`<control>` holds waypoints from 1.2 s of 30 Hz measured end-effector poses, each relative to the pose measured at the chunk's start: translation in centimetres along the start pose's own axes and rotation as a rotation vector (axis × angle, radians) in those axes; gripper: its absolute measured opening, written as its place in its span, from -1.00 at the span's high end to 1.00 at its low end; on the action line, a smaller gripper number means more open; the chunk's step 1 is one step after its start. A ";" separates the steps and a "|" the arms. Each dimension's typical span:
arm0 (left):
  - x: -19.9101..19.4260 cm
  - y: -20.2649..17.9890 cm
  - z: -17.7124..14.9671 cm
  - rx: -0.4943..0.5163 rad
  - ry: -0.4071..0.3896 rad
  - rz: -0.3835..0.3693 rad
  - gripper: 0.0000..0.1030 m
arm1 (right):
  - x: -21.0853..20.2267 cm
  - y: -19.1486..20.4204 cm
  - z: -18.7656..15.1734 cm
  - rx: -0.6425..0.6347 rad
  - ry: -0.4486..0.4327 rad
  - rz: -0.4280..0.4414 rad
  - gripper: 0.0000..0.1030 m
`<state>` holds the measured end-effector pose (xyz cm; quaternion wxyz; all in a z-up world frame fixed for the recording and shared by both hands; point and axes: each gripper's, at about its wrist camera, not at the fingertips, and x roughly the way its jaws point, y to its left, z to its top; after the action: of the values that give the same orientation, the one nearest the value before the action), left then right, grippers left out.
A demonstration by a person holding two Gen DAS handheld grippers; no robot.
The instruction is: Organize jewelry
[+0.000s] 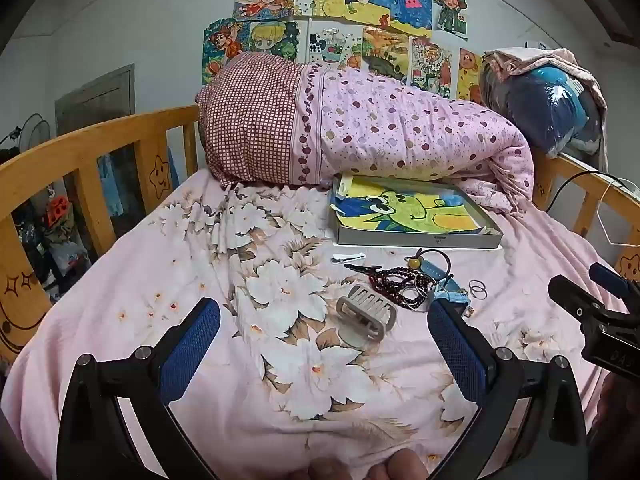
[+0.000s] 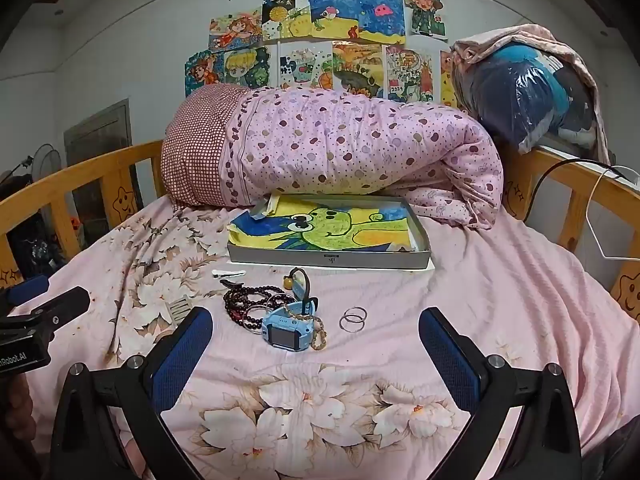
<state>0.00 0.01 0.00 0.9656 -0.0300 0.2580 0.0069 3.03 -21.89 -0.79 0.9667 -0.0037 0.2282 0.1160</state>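
Observation:
A pile of jewelry lies on the pink floral bedsheet: dark red bead strands [image 1: 394,282] [image 2: 250,300], a blue kids' watch [image 2: 286,328] [image 1: 450,294], a gold chain [image 2: 318,334], two silver rings [image 2: 353,319] [image 1: 478,291], a white hair clip [image 1: 349,257] [image 2: 228,274] and a beige claw clip [image 1: 365,312] [image 2: 182,307]. A shallow grey tray [image 1: 416,237] [image 2: 328,259] lined with a frog drawing sits behind them. My left gripper [image 1: 324,344] is open, near the claw clip. My right gripper [image 2: 316,354] is open, just short of the watch.
A rolled pink quilt [image 2: 340,152] lies behind the tray. Wooden bed rails [image 1: 100,148] [image 2: 580,184] run along both sides. A bagged blue bundle [image 2: 532,96] sits at the back right, with cables [image 2: 560,168] over the rail.

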 end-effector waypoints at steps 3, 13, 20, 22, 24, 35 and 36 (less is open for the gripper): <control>0.0 0.0 0.0 0.002 0.001 -0.001 -0.97 | 0.0 0.0 0.0 0.002 0.001 0.001 -1.00; 0.0 0.0 0.0 0.001 0.004 0.001 -0.97 | 0.1 -0.1 0.0 0.003 0.004 0.001 -1.00; 0.0 0.0 0.0 0.000 0.004 0.001 -0.97 | 0.1 -0.1 0.0 0.005 0.007 0.003 -1.00; 0.0 0.0 0.0 0.001 0.005 0.002 -0.97 | 0.1 -0.1 0.0 0.005 0.007 0.003 -1.00; 0.0 0.0 0.0 0.001 0.005 0.001 -0.97 | 0.2 -0.1 0.0 0.005 0.007 0.003 -1.00; 0.0 0.0 0.0 0.001 0.005 0.001 -0.97 | 0.2 0.0 -0.1 0.007 0.011 0.003 -1.00; 0.0 0.0 0.0 0.001 0.006 0.002 -0.97 | 0.2 -0.1 -0.1 0.008 0.012 0.004 -1.00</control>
<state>0.00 0.00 -0.01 0.9649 -0.0293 0.2608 0.0074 3.21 -21.89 -0.97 0.9651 0.0000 0.2342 0.1171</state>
